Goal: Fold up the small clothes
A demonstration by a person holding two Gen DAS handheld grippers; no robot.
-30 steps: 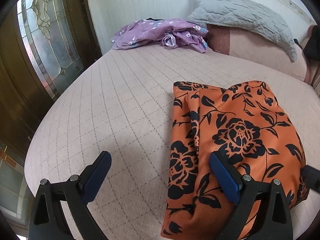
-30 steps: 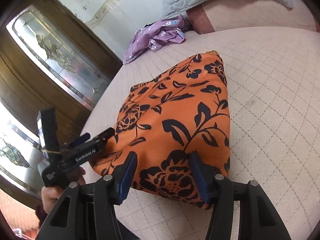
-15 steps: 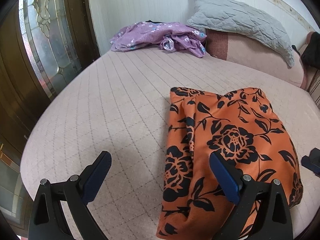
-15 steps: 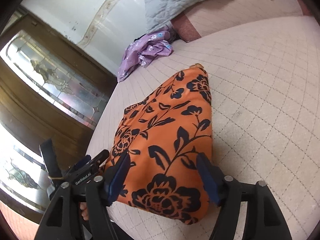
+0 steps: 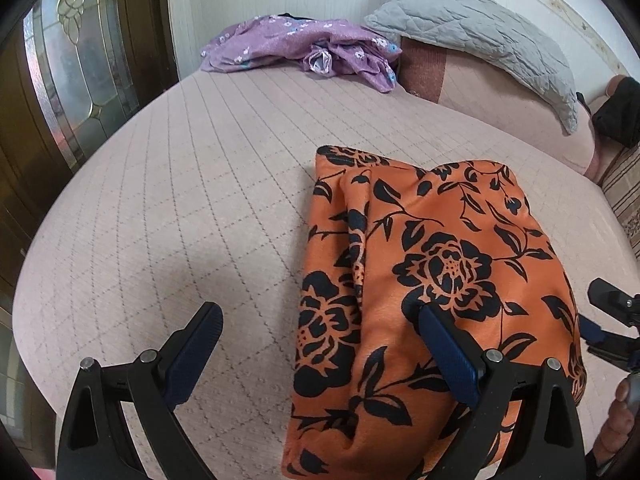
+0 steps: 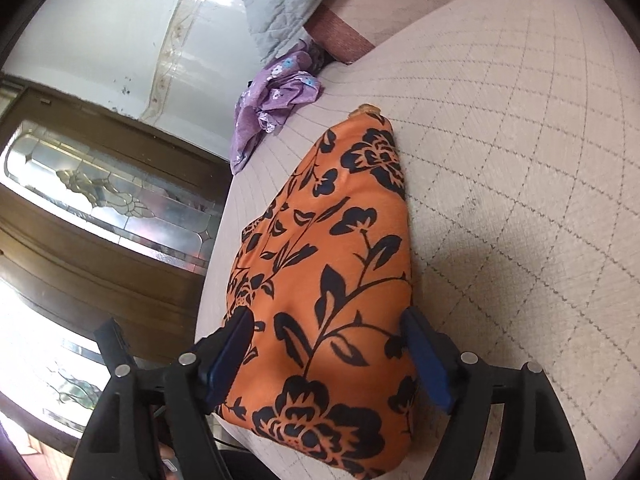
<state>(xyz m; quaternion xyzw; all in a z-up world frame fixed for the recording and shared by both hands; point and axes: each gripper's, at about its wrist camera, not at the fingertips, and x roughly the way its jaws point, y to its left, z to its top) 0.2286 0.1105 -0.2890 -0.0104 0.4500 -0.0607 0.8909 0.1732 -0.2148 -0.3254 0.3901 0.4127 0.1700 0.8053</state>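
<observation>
Over the orange floral garment (image 6: pixel 332 300), right gripper (image 6: pixel 328 356) jaws opening, nothing held; left gripper (image 5: pixel 320 344) wide, empty — fold's released, prob. done.

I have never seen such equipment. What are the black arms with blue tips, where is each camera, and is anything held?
No robot is here. A person carries two hand-held grippers, each with its own camera looking along two black fingers with blue pads. One view is from the left gripper, the other from the right gripper. On the pink quilted bed lies a folded orange cloth with black flowers; farther back are a crumpled purple flowered garment and a grey quilted pillow. The left gripper is open, holding nothing. The right gripper's jaws are opening, astride the orange cloth, not gripping it.
</observation>
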